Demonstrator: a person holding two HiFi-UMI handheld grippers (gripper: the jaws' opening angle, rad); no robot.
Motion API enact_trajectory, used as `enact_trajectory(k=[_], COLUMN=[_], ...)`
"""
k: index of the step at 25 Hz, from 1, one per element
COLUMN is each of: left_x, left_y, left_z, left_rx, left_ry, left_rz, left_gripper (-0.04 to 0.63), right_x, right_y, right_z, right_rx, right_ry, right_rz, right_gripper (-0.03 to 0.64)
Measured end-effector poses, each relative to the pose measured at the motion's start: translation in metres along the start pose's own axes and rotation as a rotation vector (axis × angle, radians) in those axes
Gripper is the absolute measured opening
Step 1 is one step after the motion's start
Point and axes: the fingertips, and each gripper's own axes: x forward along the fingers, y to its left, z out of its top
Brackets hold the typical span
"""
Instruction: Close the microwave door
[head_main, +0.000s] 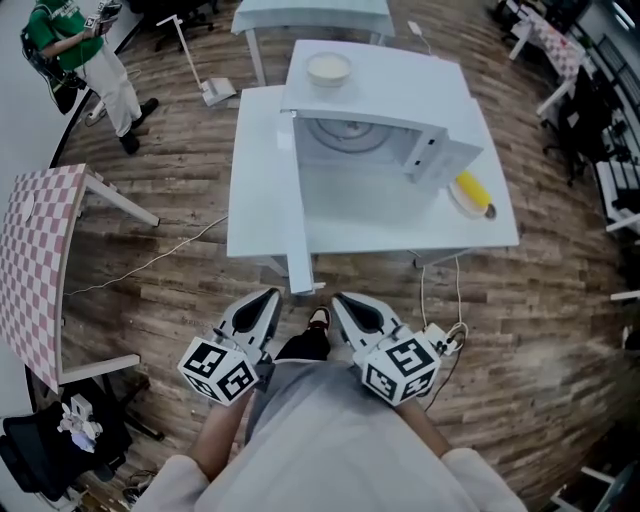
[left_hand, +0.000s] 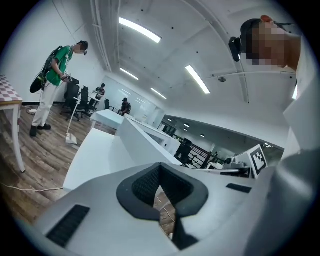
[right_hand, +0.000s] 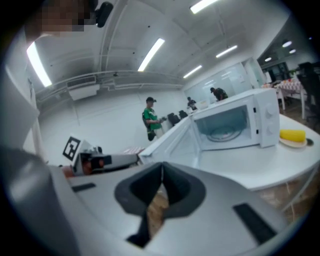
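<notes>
A white microwave (head_main: 385, 125) stands on a white table (head_main: 260, 220), its turntable showing inside. Its door (head_main: 296, 210) is swung wide open and juts toward me past the table's near edge. The right gripper view shows the microwave (right_hand: 235, 120) with the open door (right_hand: 172, 137) at its left. The left gripper view looks along the door (left_hand: 145, 145). Both grippers are held near my body, well short of the table. The left gripper (head_main: 270, 297) (left_hand: 160, 166) is shut and holds nothing. The right gripper (head_main: 340, 298) (right_hand: 161, 166) is likewise shut with nothing in it.
A bowl (head_main: 328, 68) sits on top of the microwave. A yellow item on a plate (head_main: 470, 193) (right_hand: 292, 135) lies at the microwave's right. A checkered table (head_main: 35, 260) is at the left, a person in green (head_main: 80, 50) stands far left, and cables (head_main: 440, 300) trail on the wooden floor.
</notes>
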Motion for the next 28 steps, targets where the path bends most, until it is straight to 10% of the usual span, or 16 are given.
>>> enact_trajectory(k=[28], left_x=[0.032], left_y=[0.012], left_z=[0.015], left_rx=[0.130], left_ry=[0.115], left_rz=[-0.217], left_gripper=[0.017], right_x=[0.040], right_y=[-0.034], right_z=[0.024], right_rx=[0.080], right_ry=[-0.036], right_rz=[-0.128], right_gripper=[0.023])
